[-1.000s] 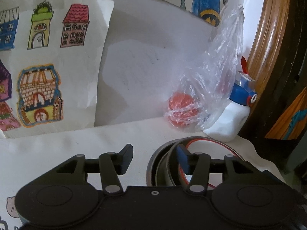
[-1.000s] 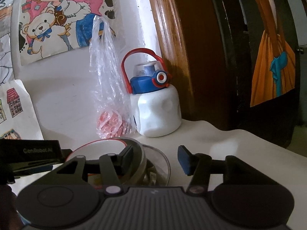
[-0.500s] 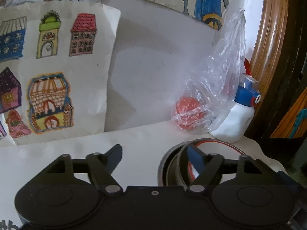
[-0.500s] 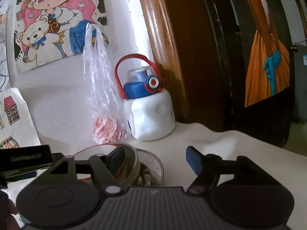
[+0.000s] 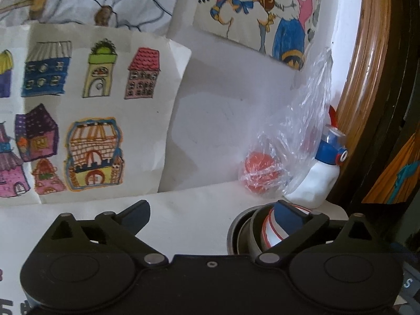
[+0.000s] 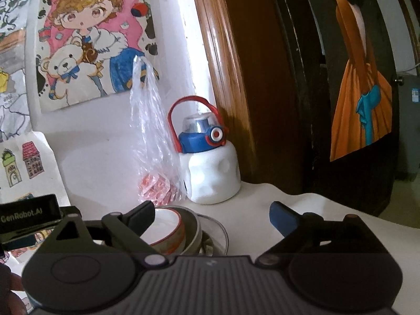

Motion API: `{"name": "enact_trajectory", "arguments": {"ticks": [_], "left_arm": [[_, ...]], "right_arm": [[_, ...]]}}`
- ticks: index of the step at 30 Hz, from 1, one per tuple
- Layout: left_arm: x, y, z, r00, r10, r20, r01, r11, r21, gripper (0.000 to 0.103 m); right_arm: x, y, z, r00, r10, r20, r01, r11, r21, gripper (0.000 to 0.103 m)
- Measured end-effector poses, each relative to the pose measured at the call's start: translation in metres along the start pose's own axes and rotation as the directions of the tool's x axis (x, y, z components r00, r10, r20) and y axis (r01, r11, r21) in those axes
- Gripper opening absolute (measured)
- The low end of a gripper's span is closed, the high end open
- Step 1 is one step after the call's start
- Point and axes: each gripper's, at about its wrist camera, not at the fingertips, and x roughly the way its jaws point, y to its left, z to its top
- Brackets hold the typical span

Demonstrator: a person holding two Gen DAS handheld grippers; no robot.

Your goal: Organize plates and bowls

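Both the left gripper [image 5: 214, 211] and the right gripper [image 6: 212, 212] are hanging released and empty, flanking the nested bowls [image 6: 170, 229] sitting on the white surface [image 6: 302, 204], which are lying between them, just inside each gripper's inner finger.

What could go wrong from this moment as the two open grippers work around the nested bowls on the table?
1. The white red-rimmed bowl sits tilted inside the metal bowl; a nudge from the right gripper could probably tip it.
2. The left gripper has one finger over the stack, so closing could clip the rim.
3. The water bottle and plastic bag stand close behind; pushing the stack may knock them.
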Motion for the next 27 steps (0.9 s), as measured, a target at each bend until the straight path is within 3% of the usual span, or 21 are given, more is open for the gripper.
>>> {"name": "enact_trajectory", "arguments": {"ticks": [4, 27], "left_arm": [[-0.016, 0.007, -0.001, 1.000, -0.003, 0.007, 0.003, 1.000, -0.003, 0.102], [-0.145, 0.045, -0.009, 0.994, -0.010, 0.110, 0.010, 1.000, 0.004, 0.102]], "right_arm": [[-0.020, 0.004, 0.005, 1.000, -0.001, 0.018, 0.001, 1.000, -0.011, 0.103], [-0.154, 0.040, 0.017, 0.992, -0.013, 0.123, 0.021, 0.997, -0.070, 0.103]]}}
